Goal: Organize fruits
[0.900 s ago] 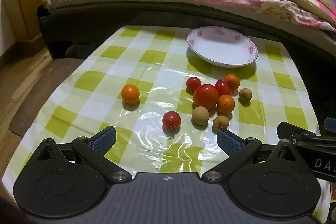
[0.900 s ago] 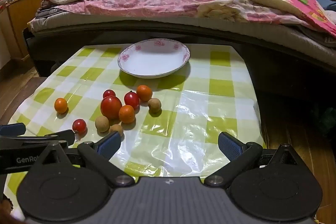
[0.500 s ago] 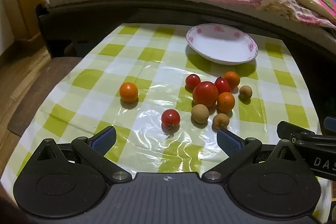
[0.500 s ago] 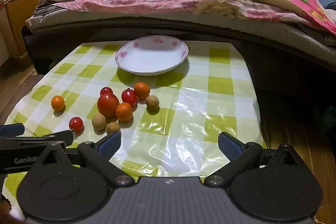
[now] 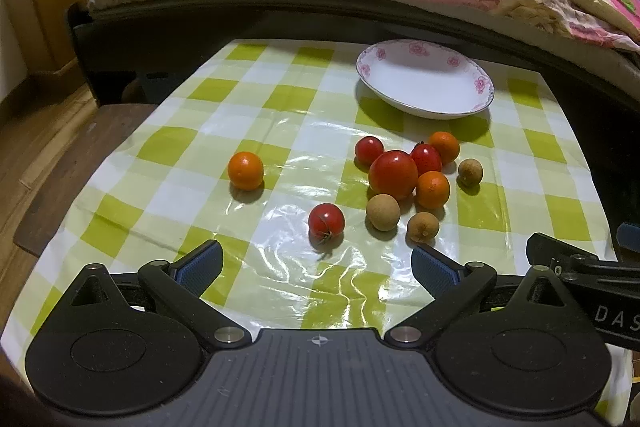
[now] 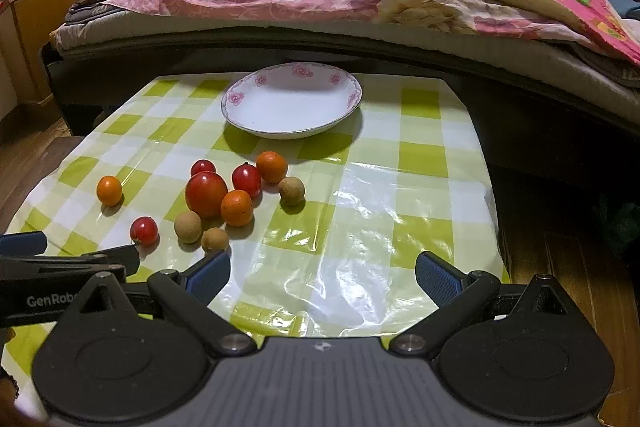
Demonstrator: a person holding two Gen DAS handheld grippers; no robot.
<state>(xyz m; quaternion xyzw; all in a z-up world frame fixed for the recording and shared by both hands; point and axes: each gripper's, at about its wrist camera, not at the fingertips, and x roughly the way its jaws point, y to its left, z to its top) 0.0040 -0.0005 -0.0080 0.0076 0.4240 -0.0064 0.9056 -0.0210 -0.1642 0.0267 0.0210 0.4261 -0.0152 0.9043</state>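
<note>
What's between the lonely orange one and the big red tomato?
In the left wrist view, only bare checkered tablecloth lies between the lone orange fruit and the big red tomato.

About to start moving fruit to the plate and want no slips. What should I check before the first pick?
1. Left gripper open, nothing between the fingers: ok.
2. Right gripper open and empty: ok.
3. Plate empty, ready for fruit: ok.
4. Small tomato nearest the left gripper stands apart from the cluster: ok.
5. Large tomato free of neighbours: not ok, fruits crowd it.
6. Tablecloth flat: not ok, wrinkled near the grippers.
</note>
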